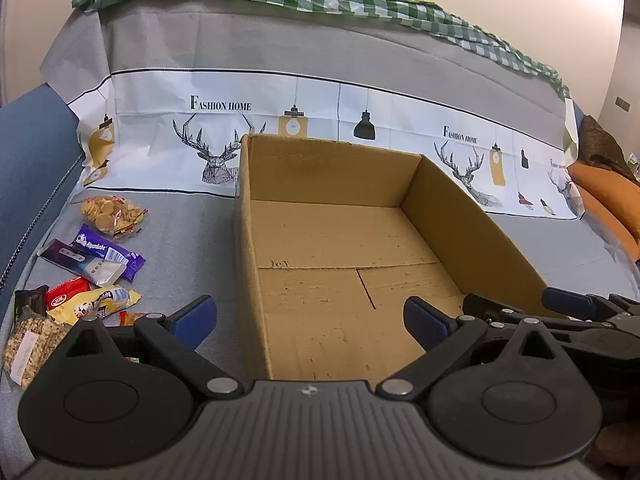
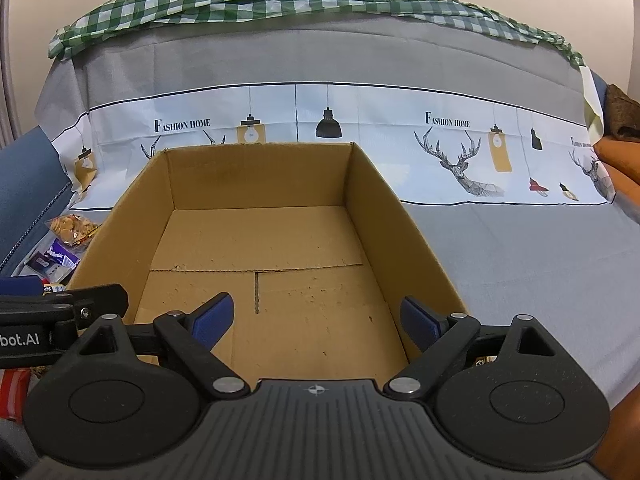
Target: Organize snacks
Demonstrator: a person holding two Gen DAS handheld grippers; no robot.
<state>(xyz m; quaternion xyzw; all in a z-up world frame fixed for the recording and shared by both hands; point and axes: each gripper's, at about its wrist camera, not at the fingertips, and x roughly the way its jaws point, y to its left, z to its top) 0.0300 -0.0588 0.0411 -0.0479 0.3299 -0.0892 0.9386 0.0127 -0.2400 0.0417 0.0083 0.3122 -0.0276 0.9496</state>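
An open cardboard box [image 1: 472, 216] stands on a grey cloth and holds nothing; it also shows in the right wrist view [image 2: 384, 216]. Several snack packs lie left of it: a bag of round crackers [image 1: 110, 210], a purple bar [image 1: 108, 254], a red pack [image 1: 66, 294], a yellow pack [image 1: 96, 304] and a cracker bag [image 1: 30, 344]. My left gripper [image 1: 310, 320] is open and empty, straddling the box's near left wall. My right gripper [image 2: 316, 320] is open and empty over the box's near edge. The crackers [image 2: 72, 228] and purple bar [image 2: 60, 258] also show in the right wrist view.
The grey cloth [image 2: 520, 260] covers a sofa seat and backrest, with a printed deer band and a green checked cloth [image 2: 280, 0] on top. A blue armrest [image 1: 32, 152] is at the left, an orange cushion [image 1: 608, 200] at the right.
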